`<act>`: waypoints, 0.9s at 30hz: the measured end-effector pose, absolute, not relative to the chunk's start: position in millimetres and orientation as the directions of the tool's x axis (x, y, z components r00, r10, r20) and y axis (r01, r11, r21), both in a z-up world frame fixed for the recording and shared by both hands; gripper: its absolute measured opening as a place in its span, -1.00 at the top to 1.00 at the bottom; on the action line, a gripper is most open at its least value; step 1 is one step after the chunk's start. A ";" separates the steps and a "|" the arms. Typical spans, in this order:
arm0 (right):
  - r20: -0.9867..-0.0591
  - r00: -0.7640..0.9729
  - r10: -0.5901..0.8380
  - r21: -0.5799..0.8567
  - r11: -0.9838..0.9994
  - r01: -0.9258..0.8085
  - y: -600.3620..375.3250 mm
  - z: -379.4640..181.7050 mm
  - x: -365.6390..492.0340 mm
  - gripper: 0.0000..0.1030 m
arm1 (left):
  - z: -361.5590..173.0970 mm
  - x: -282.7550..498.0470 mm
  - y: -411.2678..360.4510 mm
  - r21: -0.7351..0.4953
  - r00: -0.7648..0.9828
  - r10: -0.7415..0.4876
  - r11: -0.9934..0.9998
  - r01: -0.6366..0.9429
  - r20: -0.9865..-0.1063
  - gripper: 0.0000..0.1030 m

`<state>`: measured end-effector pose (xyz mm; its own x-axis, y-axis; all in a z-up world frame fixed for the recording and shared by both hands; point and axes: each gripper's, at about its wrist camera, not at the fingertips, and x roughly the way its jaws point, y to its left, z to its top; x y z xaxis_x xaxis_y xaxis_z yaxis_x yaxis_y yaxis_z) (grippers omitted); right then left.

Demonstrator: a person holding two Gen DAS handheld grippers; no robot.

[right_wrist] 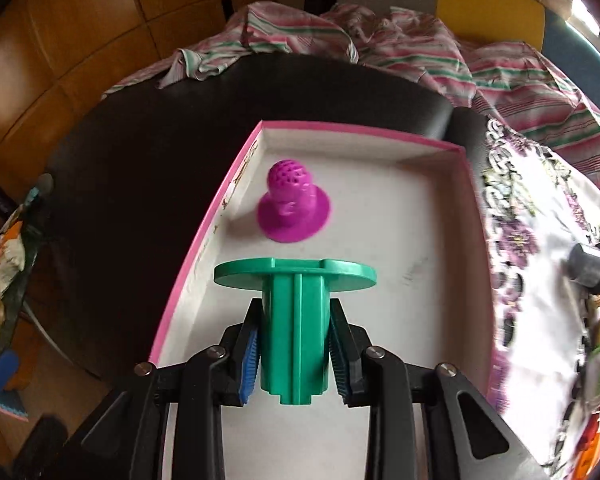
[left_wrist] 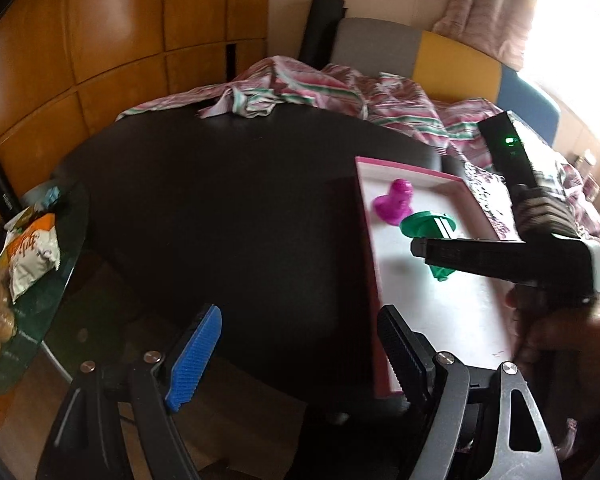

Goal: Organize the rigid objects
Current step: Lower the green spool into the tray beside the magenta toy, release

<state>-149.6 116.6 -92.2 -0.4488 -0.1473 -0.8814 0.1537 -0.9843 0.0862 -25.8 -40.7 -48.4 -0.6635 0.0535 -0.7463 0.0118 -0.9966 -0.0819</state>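
Black table [left_wrist: 220, 208] is filling most of both views; I'm working over the pink-rimmed tray [right_wrist: 204, 248] sitting at its right side. Right gripper [right_wrist: 296, 354] is clamping the green flanged piece [right_wrist: 294, 320] by its stem, both pads pressing its sides. Stem's long axis is running straight out along the fingers, flange at the far end, piece hanging over the tray's white floor. Magenta perforated piece [right_wrist: 294, 208] is standing upright on its flange just beyond the green flange, near the tray's left wall, so I'm judging the set-down wants to land short of it. Left gripper [left_wrist: 296, 360] is idling with fingers apart, empty, over the table left of the tray. Snack bag [left_wrist: 32, 252] print is unreadable; no other legible writing.
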 end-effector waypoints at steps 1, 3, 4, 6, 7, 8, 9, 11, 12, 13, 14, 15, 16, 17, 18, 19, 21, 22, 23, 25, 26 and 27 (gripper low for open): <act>-0.884 -0.447 -0.136 0.079 -0.986 0.144 112.6 -96.6 -153.3 0.42 | -49.8 -26.3 -43.5 -0.084 -0.661 0.050 -0.996 0.019 -0.749 -0.57; -0.882 -0.457 -0.111 0.055 -0.989 0.134 105.3 -101.3 -159.1 0.42 | -52.5 -27.2 -48.1 -0.088 -0.655 0.045 -0.996 0.032 -0.754 -0.57; -0.882 -0.457 -0.113 0.053 -0.988 0.142 101.9 -102.1 -161.4 0.42 | -53.6 -27.3 -49.3 -0.088 -0.654 0.043 -0.995 0.036 -0.756 -0.57; -0.884 -0.455 -0.106 0.044 -0.989 0.143 100.5 -103.2 -164.4 0.41 | -55.3 -27.6 -50.6 -0.088 -0.650 0.043 -0.995 0.038 -0.759 -0.57; -0.885 -0.452 -0.110 0.049 -0.988 0.145 99.9 -103.5 -165.7 0.41 | -56.3 -27.9 -50.3 -0.088 -0.648 0.043 -0.995 0.037 -0.761 -0.57; -0.886 -0.448 -0.121 0.060 -0.987 0.148 100.2 -103.6 -166.2 0.38 | -56.7 -28.2 -50.2 -0.088 -0.647 0.044 -0.995 0.036 -0.761 -0.57; -0.886 -0.446 -0.124 0.064 -0.987 0.148 99.8 -103.6 -166.1 0.33 | -56.8 -27.8 -49.8 -0.088 -0.648 0.044 -0.996 0.035 -0.761 -0.57; -0.882 -0.456 -0.118 0.053 -0.987 0.152 100.0 -101.7 -162.6 0.27 | -56.4 -26.9 -50.0 -0.085 -0.649 0.043 -0.996 0.033 -0.760 -0.57; -0.878 -0.463 -0.118 0.049 -0.986 0.157 100.1 -100.1 -159.2 0.25 | -56.0 -26.6 -50.0 -0.083 -0.650 0.042 -0.996 0.034 -0.759 -0.57; -0.874 -0.473 -0.115 0.044 -0.986 0.159 100.6 -97.9 -155.7 0.23 | -55.5 -26.5 -50.6 -0.083 -0.652 0.040 -0.996 0.035 -0.757 -0.57; -0.868 -0.484 -0.111 0.038 -0.987 0.158 101.0 -95.0 -153.9 0.21 | -55.2 -26.4 -50.6 -0.082 -0.653 0.038 -0.996 0.038 -0.756 -0.57; -0.861 -0.498 -0.105 0.030 -0.987 0.157 102.2 -91.5 -149.9 0.19 | -55.0 -25.8 -51.4 -0.081 -0.654 0.035 -0.996 0.041 -0.756 -0.59; -0.853 -0.512 -0.100 0.022 -0.987 0.156 103.8 -87.9 -146.1 0.18 | -54.7 -25.1 -52.3 -0.080 -0.655 0.032 -0.996 0.045 -0.755 -0.59; -0.844 -0.528 -0.093 0.010 -0.988 0.156 105.0 -83.9 -141.9 0.17 | -54.5 -24.4 -53.4 -0.079 -0.655 0.028 -0.996 0.049 -0.755 -0.59; -0.835 -0.544 -0.086 0.001 -0.988 0.154 106.3 -79.7 -138.1 0.17 | -54.6 -24.6 -54.0 -0.078 -0.655 0.025 -0.996 0.052 -0.755 -0.59; -0.826 -0.558 -0.080 -0.005 -0.989 0.150 108.4 -75.4 -133.4 0.17 | -54.8 -24.2 -54.8 -0.077 -0.654 0.022 -0.995 0.056 -0.756 -0.59; -0.808 -0.584 -0.077 -0.012 -0.989 0.146 109.6 -67.5 -127.5 0.16 | -54.7 -22.5 -56.2 -0.076 -0.654 0.017 -0.995 0.062 -0.756 -0.59; -0.798 -0.597 -0.075 -0.015 -0.989 0.144 111.8 -62.6 -123.7 0.16 | -54.2 -21.8 -56.6 -0.076 -0.654 0.016 -0.995 0.064 -0.756 -0.59; -0.788 -0.611 -0.071 -0.020 -0.990 0.140 113.5 -57.2 -119.9 0.16 | -53.8 -20.7 -57.0 -0.075 -0.656 0.014 -0.995 0.065 -0.755 -0.59; -0.764 -0.643 -0.061 -0.030 -0.991 0.129 117.3 -44.5 -111.4 0.16 | -53.2 -19.1 -56.9 -0.070 -0.656 0.010 -0.995 0.065 -0.755 -0.59; -0.751 -0.658 -0.058 -0.033 -0.992 0.124 118.6 -38.4 -107.1 0.16 | -52.9 -18.7 -56.6 -0.068 -0.657 0.009 -0.996 0.064 -0.754 -0.59; -0.739 -0.672 -0.053 -0.037 -0.992 0.118 120.2 -32.7 -102.6 0.16 | -52.6 -17.9 -55.8 -0.065 -0.658 0.008 -0.996 0.062 -0.753 -0.59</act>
